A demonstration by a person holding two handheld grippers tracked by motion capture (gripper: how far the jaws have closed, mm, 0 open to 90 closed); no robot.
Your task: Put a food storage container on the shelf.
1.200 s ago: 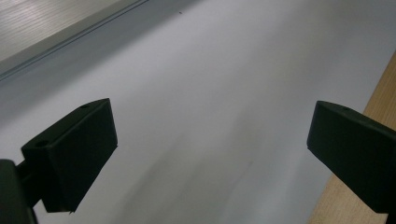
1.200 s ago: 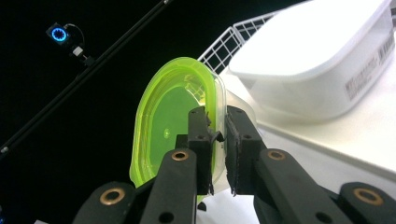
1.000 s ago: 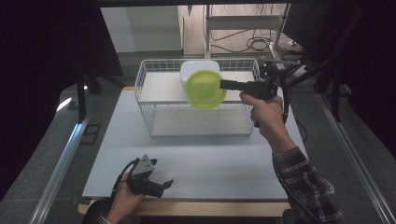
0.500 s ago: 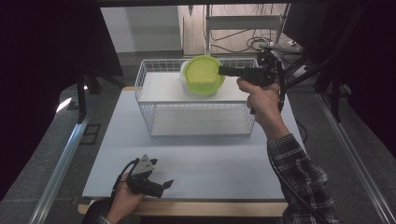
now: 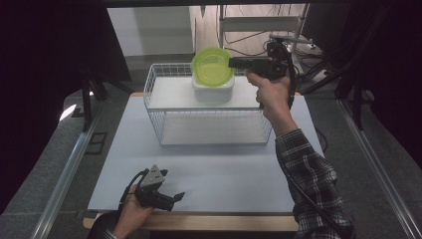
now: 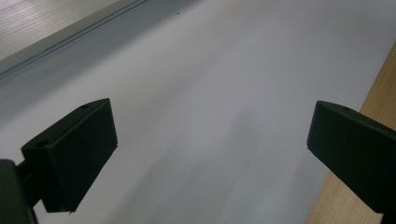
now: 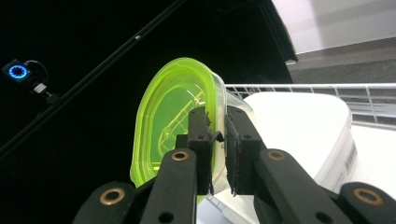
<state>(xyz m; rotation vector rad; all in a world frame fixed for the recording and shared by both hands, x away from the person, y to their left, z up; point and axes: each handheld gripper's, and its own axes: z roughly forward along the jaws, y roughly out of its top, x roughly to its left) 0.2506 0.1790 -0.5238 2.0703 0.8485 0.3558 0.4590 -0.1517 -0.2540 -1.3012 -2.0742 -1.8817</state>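
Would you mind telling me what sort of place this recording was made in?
Probably a lab or recording workshop: a white table fenced by dark screens, loose cables on the floor beyond, and a metal rack behind the wire basket.

A white mat [image 5: 214, 169] covers the tabletop, with a strip of bare wood [image 5: 209, 221] showing along the near edge. Grey floor [image 5: 59, 149] lies on both sides, a metal rail [image 5: 64, 172] running down the left. Beyond the table stands a metal shelf frame [image 5: 259, 22], cables [image 5: 249, 42] tangled under it.
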